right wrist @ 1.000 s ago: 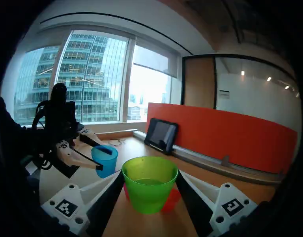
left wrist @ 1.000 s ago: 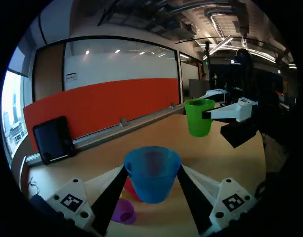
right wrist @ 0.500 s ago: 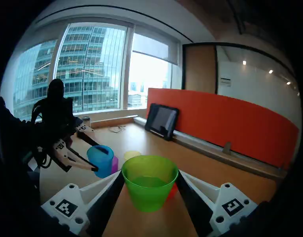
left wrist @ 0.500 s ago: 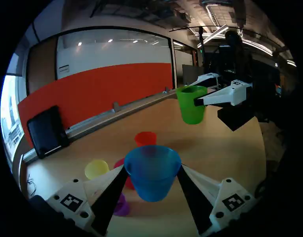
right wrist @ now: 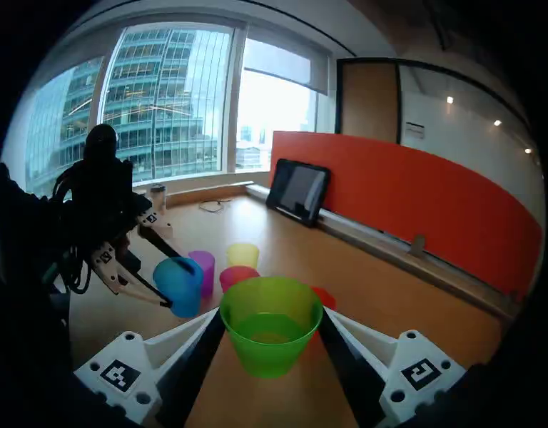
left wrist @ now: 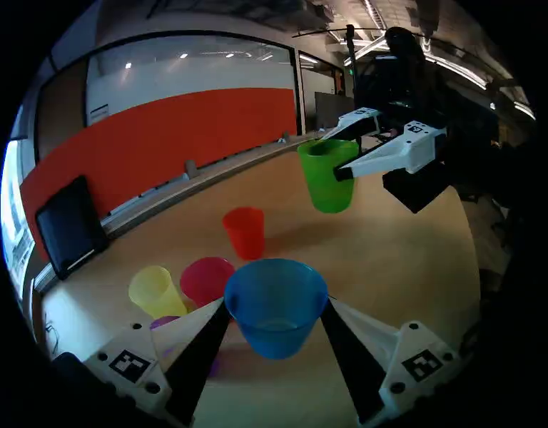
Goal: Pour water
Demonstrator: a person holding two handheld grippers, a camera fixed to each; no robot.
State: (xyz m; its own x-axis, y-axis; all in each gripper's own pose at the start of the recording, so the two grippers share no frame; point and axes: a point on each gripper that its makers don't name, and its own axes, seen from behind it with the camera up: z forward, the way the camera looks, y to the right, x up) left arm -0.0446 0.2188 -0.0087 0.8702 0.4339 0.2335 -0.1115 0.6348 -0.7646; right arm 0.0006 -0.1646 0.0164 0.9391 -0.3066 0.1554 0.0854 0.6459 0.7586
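My left gripper is shut on a blue cup, held upright above the wooden table. My right gripper is shut on a green cup with water in its bottom. In the left gripper view the green cup hangs farther off to the upper right, held by the right gripper. In the right gripper view the blue cup sits to the left in the left gripper, with a person's dark hand behind it.
Several empty cups stand on the table: orange, pink, yellow and purple. A dark tablet leans against the orange partition. Large windows line the far side.
Both gripper views have tilted downward, bringing the cups on the table into sight. The two held cups stay gripped and upright, and the green cup has drifted left and up in the left gripper view.
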